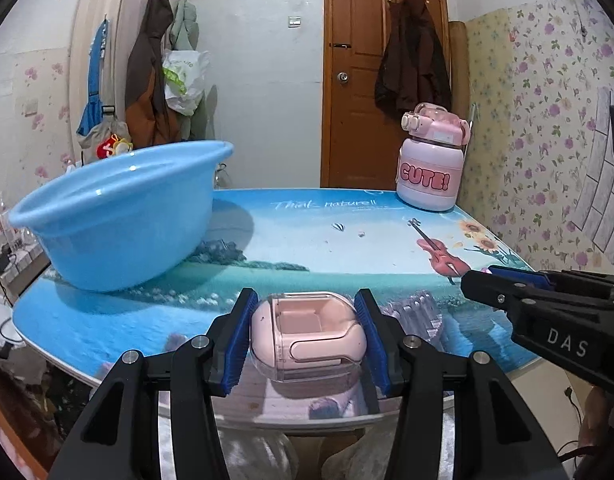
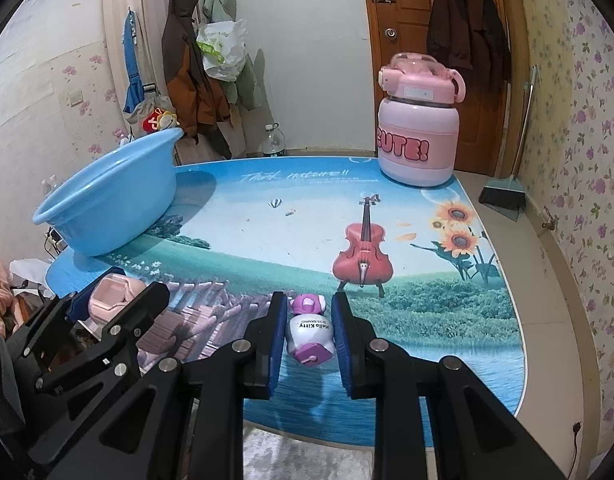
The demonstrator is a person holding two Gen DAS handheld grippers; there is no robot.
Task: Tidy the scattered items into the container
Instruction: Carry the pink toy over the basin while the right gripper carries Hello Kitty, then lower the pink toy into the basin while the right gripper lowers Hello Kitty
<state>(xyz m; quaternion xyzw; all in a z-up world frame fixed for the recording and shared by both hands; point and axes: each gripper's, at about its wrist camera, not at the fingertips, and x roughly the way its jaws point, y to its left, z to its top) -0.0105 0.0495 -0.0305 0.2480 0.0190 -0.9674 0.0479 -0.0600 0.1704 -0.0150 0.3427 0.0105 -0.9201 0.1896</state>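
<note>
**Both hand-held grippers loaded, basin yet to receive its items**

At the far left of the bench (image 1: 335,232) stands the blue basin (image 1: 119,216), the container of the task; what shows of its inside holds nothing, though its floor is hidden behind the near wall. At the near edge, left of centre, the left hand-held gripper (image 1: 307,336) grasps a pink case with a clear cover (image 1: 307,340): both blue pads press its sides, and the case appears to hang slightly above the bench edge, though contact underneath cannot be judged. Farther right, also near, the right hand-held gripper (image 2: 310,332) is clenched on a small white-and-purple Hello Kitty toy (image 2: 310,332), its pads against the toy's flanks; whether the toy is lifted cannot be told. At the far right corner a pink bottle marked "CUTE!" (image 1: 429,160) stands upright, well apart from both grippers and untouched.

Judged from this layout, the task is at an early stage: two items are gripped but none is deposited, and the bottle remains to be collected afterwards.
</note>
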